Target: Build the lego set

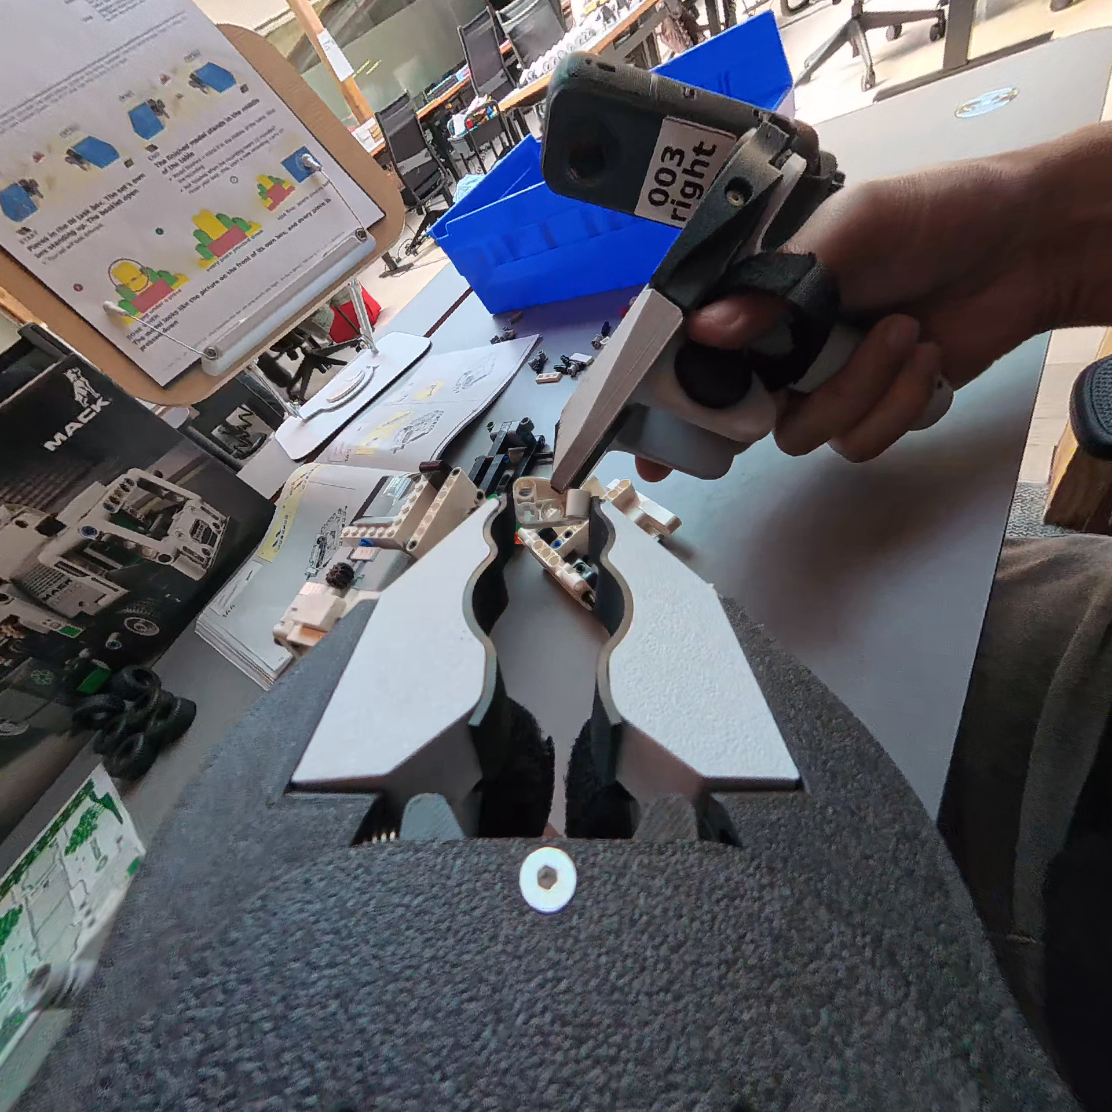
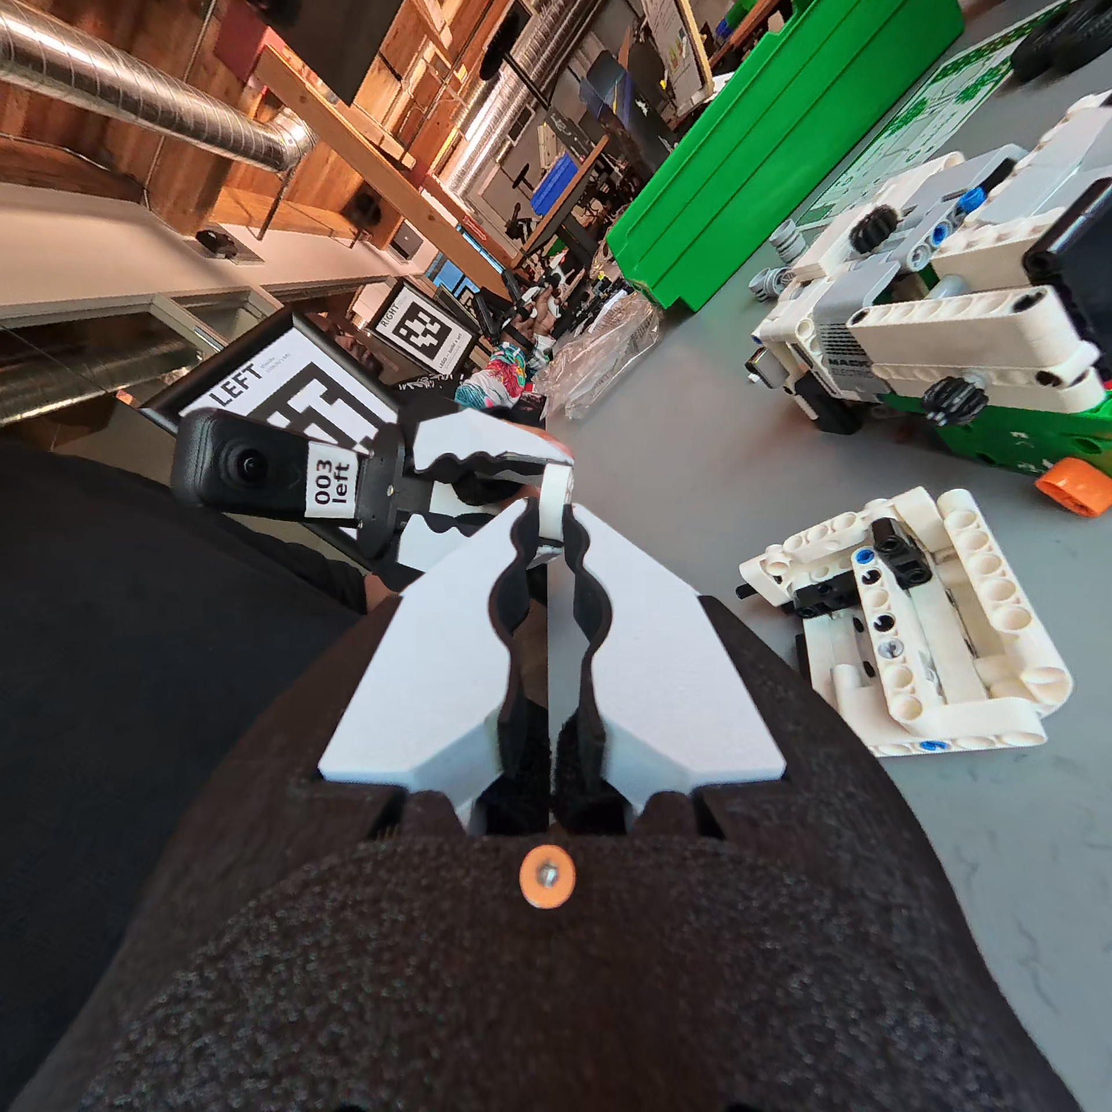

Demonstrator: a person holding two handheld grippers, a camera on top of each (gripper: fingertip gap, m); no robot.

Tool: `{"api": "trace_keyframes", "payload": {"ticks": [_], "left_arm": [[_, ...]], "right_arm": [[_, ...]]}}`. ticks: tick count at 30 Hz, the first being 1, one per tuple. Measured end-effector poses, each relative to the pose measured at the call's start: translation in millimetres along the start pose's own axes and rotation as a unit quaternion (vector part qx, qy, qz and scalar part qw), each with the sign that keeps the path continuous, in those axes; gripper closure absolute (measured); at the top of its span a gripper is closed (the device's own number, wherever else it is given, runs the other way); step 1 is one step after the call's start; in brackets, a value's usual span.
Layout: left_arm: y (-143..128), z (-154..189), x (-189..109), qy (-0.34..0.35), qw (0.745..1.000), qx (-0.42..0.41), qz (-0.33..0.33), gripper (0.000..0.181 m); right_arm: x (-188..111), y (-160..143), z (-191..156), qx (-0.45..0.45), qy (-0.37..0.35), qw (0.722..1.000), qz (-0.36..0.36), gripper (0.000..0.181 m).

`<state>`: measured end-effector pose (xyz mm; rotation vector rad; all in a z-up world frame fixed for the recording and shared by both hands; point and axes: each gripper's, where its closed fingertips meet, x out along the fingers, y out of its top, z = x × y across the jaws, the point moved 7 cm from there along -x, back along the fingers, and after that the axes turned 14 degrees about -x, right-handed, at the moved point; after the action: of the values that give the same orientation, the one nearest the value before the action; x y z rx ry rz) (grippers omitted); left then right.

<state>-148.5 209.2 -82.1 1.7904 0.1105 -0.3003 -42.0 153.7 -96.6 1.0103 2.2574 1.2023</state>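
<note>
White plastic Lego panel piece (image 1: 544, 502), pinched by both tools above grey worktop (image 1: 842, 541). Left hand-held gripper (image 1: 550, 529) closed on its beam end; right hand-held gripper (image 2: 549, 532) closed on the upper edge. Best pressed squarely, no twisting. Only right wrist view shows part-built white truck (image 2: 939, 313) and loose white frame (image 2: 914, 626).

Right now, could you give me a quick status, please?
Left hand-held gripper and right hand-held gripper both shut on small white piece. White frame assembly on table. Nothing blocking.
</note>
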Motion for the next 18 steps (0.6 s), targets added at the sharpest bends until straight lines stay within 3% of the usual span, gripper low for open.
{"api": "trace_keyframes", "payload": {"ticks": [1,6,10,18], "left_arm": [[-1.4,0.6,-1.0,-0.002,1.000,-0.012,0.000,0.158],[-10.8,-9.5,-10.1,-0.081,0.986,-0.146,-0.032,0.149],[-16.4,-27.6,-12.6,-0.196,0.938,-0.281,-0.059,0.151],[-11.8,-27.8,-6.0,-0.308,0.844,-0.438,0.024,0.164]], "right_arm": [[0.5,-0.8,-0.2,-0.003,0.001,1.000,-0.010,0.175],[-1.5,0.4,-1.2,-0.057,-0.007,0.996,-0.075,0.175],[-3.3,4.6,-3.5,-0.094,-0.002,0.989,-0.112,0.175],[5.5,4.1,-10.1,-0.065,0.040,0.995,-0.058,0.175]]}}
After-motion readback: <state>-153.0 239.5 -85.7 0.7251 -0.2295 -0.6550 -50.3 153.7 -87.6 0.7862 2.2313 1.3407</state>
